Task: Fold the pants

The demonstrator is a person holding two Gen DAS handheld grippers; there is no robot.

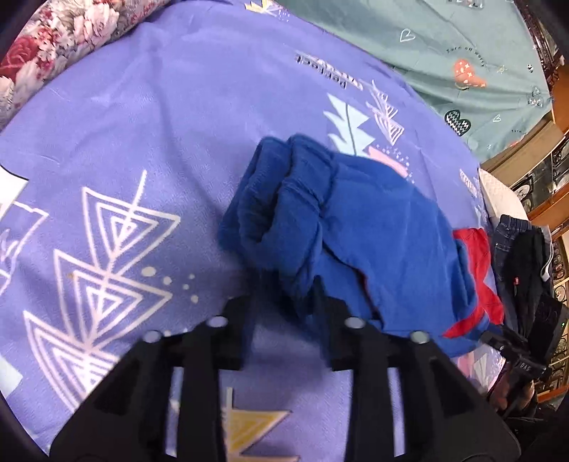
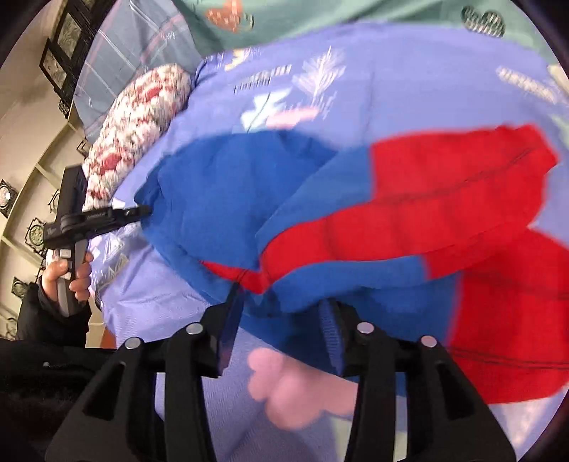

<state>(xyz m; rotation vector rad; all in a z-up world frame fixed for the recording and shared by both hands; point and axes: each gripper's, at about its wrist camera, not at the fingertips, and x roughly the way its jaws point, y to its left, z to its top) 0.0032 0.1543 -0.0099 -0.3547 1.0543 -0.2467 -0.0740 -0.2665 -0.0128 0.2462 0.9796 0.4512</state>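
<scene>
The left gripper (image 1: 284, 295) stands with its two black fingers apart over the purple sheet, their tips at the near edge of the blue cloth, nothing pinched between them. The right gripper (image 2: 281, 302) is also parted; the hem of the cloth droops between its fingers, and I cannot tell whether the pads press on it. That makes two grippers, each held by a hand; only the left hand (image 2: 73, 275) shows, in a dark sleeve.

One pair of pants (image 1: 355, 220), blue with red panels, lies bunched on the bed between the two grippers, the blue end rumpled into thick folds, the red part spread toward the right gripper's side.

The purple sheet (image 1: 160, 124) carries white triangle and feather prints. Beyond it lies a green sheet (image 1: 444, 46) with small hearts. One flowered pillow (image 1: 71, 32) sits at the far edge. A small heap of dark clothes (image 1: 519, 248) rests beside the pants. Framed pictures (image 2: 60, 46) hang on the wall.
</scene>
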